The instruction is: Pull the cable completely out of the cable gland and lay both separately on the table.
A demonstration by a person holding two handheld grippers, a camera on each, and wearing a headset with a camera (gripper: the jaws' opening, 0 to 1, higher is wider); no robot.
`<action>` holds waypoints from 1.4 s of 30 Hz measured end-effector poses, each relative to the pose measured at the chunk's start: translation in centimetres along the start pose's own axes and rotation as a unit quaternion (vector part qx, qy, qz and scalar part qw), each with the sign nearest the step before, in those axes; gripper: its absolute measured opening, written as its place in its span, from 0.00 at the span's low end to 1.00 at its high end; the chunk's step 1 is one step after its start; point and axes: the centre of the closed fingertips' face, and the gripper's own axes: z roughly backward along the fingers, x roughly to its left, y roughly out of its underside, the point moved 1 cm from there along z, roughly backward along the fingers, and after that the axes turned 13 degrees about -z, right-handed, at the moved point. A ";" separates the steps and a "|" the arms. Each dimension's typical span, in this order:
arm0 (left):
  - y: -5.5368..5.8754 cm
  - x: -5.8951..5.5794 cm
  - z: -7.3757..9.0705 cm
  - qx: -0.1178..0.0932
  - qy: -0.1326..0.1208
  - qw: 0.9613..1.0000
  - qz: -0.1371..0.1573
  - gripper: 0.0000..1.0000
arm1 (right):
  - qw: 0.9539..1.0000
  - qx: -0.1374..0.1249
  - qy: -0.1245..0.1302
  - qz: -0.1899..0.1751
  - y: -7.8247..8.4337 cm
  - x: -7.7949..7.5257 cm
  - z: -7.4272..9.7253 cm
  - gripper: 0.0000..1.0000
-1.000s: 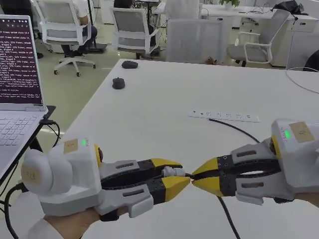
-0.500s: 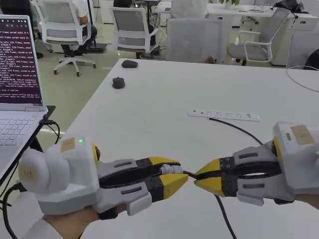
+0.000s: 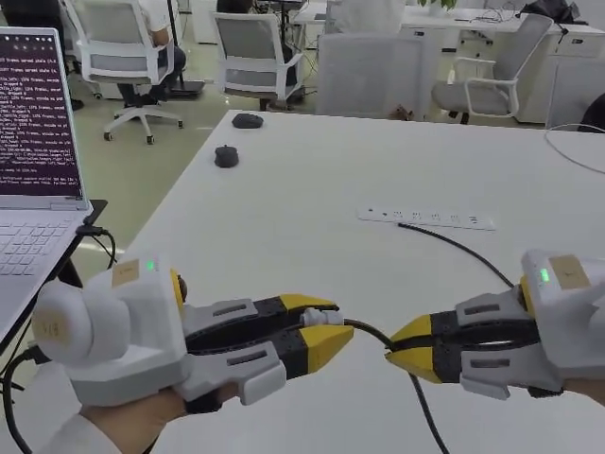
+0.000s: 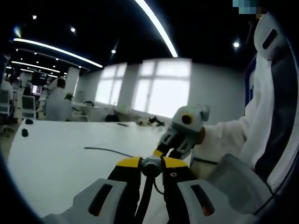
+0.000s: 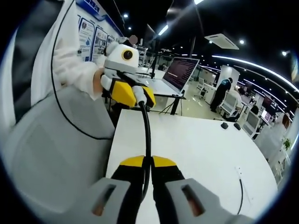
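Black rubber cable (image 3: 371, 330) spans your two claws above the white worktop (image 3: 312, 227). Your left claw (image 3: 333, 323) grips the small grey plastic cable gland (image 3: 318, 320), and your right claw (image 3: 395, 345) pinches the cable. Pull-out looks unfinished; draw the claws apart.

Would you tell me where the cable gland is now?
In the head view the cable gland sits low centre, clamped by the left hand-held gripper, with the cable running rightward into the right hand-held gripper.
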 end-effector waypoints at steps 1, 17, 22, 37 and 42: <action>0.0 0.0 0.0 0.000 0.000 1.000 0.000 0.17 | 1.000 0.001 0.001 -0.001 0.2 -0.1 0.0 0.03; -0.8 0.7 0.4 -0.030 -0.009 0.999 0.014 0.17 | 0.995 0.079 0.028 -0.047 6.4 -1.3 -0.4 0.03; -1.3 1.9 1.3 -0.047 -0.032 0.998 0.024 0.17 | 0.996 0.067 0.021 -0.056 6.5 -0.7 -0.5 0.03; -0.5 2.7 1.3 -0.021 -0.055 0.998 0.026 0.16 | 0.994 0.052 0.027 -0.087 6.1 -0.5 -1.4 0.08; 0.0 2.6 1.3 -0.010 -0.055 0.998 0.030 0.16 | 0.995 0.002 0.011 -0.098 3.7 0.3 -2.1 0.15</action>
